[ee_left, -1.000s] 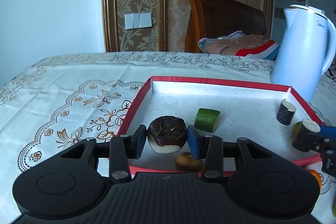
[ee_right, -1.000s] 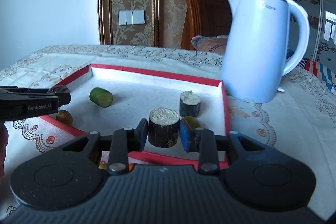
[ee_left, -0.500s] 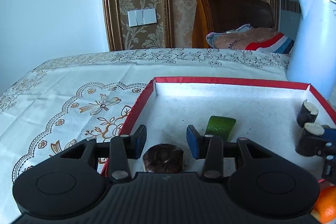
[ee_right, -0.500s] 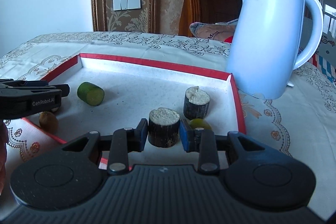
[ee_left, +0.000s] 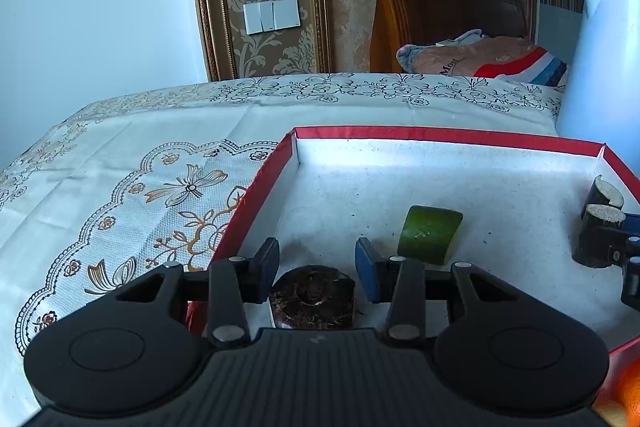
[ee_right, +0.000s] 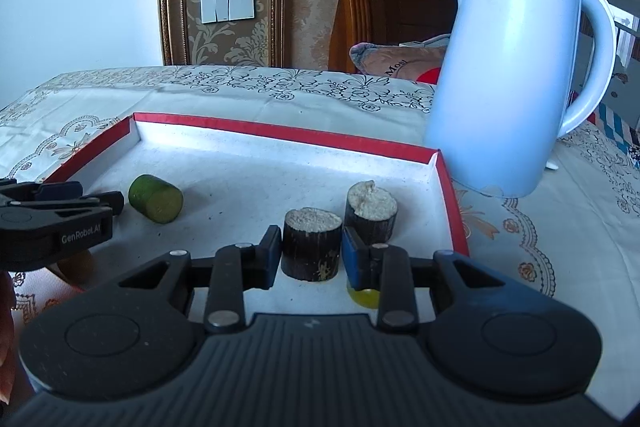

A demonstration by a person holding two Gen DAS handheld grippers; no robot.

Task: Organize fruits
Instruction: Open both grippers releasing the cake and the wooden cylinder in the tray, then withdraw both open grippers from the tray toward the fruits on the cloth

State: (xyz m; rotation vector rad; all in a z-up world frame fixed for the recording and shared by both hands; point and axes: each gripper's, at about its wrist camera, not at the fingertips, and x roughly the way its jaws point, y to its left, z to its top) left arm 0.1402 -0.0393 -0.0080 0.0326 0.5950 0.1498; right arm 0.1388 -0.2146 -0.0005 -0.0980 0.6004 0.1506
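A red-rimmed white tray (ee_left: 256, 195) (ee_right: 288, 133) lies on the tablecloth. My left gripper (ee_left: 317, 261) (ee_right: 96, 195) is open over the tray's near left part. A dark brown round fruit (ee_left: 312, 297) lies on the tray floor behind its pads, untouched. A green cylinder piece (ee_left: 430, 233) (ee_right: 156, 199) lies just ahead on its side. My right gripper (ee_right: 310, 251) (ee_left: 628, 247) is shut on a dark cane piece with a pale cut top (ee_right: 312, 245) (ee_left: 598, 239), upright. A second cane piece (ee_right: 372, 215) (ee_left: 604, 191) stands right behind it.
A white kettle (ee_right: 508, 87) (ee_left: 608, 67) stands beyond the tray's right corner. A yellow-green fruit (ee_right: 364, 297) shows under my right finger. A brown fruit (ee_right: 78, 267) lies outside the tray's left rim, an orange (ee_left: 630, 387) at the near right. A wooden chair stands behind.
Both grippers moved forward over the tray. The dark round fruit, earlier between the left pads, now sits behind them. The held cane piece came up close to the second one.
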